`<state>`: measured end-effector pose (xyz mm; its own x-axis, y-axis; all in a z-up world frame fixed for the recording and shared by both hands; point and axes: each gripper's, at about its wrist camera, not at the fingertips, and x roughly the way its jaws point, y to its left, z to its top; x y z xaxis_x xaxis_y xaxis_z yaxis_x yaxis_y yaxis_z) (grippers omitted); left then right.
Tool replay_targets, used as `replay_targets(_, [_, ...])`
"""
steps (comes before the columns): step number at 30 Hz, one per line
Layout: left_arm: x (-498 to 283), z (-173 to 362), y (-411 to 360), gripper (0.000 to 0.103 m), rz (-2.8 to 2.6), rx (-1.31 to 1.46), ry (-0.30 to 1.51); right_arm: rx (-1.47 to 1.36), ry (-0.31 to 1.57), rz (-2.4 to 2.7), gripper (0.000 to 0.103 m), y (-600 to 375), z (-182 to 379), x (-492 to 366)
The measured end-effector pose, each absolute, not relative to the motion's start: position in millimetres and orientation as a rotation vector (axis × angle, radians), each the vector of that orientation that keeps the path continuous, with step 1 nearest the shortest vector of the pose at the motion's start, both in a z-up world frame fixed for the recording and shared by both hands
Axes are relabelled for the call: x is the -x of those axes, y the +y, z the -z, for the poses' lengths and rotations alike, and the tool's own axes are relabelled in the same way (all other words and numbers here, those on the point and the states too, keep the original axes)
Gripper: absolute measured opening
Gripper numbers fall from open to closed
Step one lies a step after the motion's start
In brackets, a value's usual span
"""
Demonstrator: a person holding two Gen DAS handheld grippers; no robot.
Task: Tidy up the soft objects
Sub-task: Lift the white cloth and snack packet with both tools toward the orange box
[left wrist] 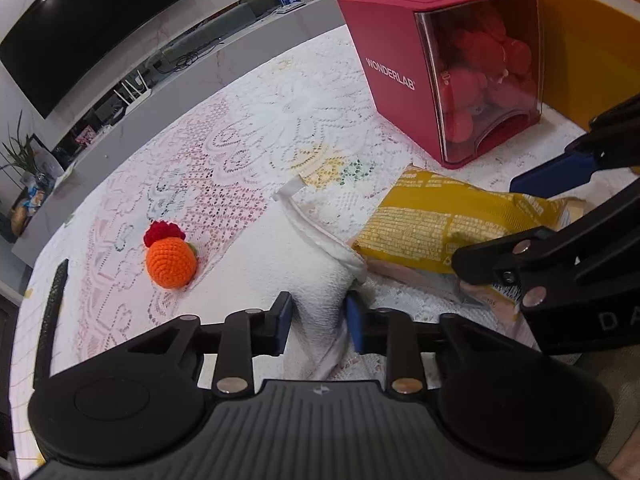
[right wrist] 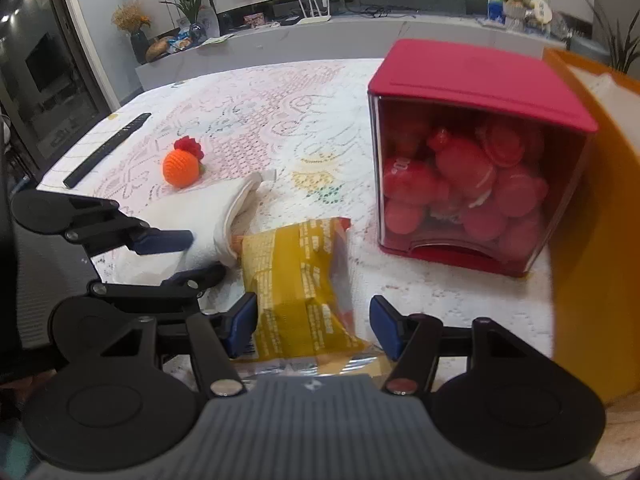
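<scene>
A white cloth (left wrist: 320, 272) lies bunched on the lace-covered table, and my left gripper (left wrist: 318, 320) is shut on its near end, both blue pads pressing into the fabric. In the right wrist view the same cloth (right wrist: 200, 208) runs back from the left gripper (right wrist: 190, 256). To the cloth's right lies a yellow snack packet (right wrist: 296, 272), one end under the cloth's edge. My right gripper (right wrist: 314, 326) stands open around the packet, with a gap at the right pad. The left wrist view shows the right gripper (left wrist: 520, 216) over the packet (left wrist: 432, 220). An orange crocheted fruit (left wrist: 171, 262) with a red top sits to the left.
A red box (right wrist: 460, 184) with a clear front, full of red round pieces, stands at the back right. An orange bin (right wrist: 588, 240) rises beside it at the right edge. A black remote (right wrist: 108, 148) lies near the table's left edge. A TV console stands behind the table.
</scene>
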<state>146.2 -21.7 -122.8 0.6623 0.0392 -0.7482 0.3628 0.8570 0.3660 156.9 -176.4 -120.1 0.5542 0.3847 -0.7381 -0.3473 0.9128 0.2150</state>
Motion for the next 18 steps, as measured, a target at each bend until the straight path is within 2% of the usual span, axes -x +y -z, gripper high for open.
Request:
replay_targets(2, [-149.1, 120.8, -19.2, 0.019, 0.191, -0.499, 0.834, -0.060, 0.886, -0.446, 0.060, -178.6, 121.3, -159.2])
replay_targets(3, [-150.6, 119.8, -17.6, 0.015, 0.191, -0.485, 0.837, -0.063, 0.884, -0.459, 0.056, -179.1, 121.0, -160.1])
replay_targets(5, [-152.6, 117.7, -15.1, 0.012, 0.194, -0.460, 0.843, -0.063, 0.879, -0.490, 0.047, -178.3, 119.9, -159.3])
replay_targets(18, [-150.4, 107.8, -9.3, 0.008, 0.182, -0.404, 0.841, -0.049, 0.861, -0.510, 0.042, -178.5, 119.3, -156.7])
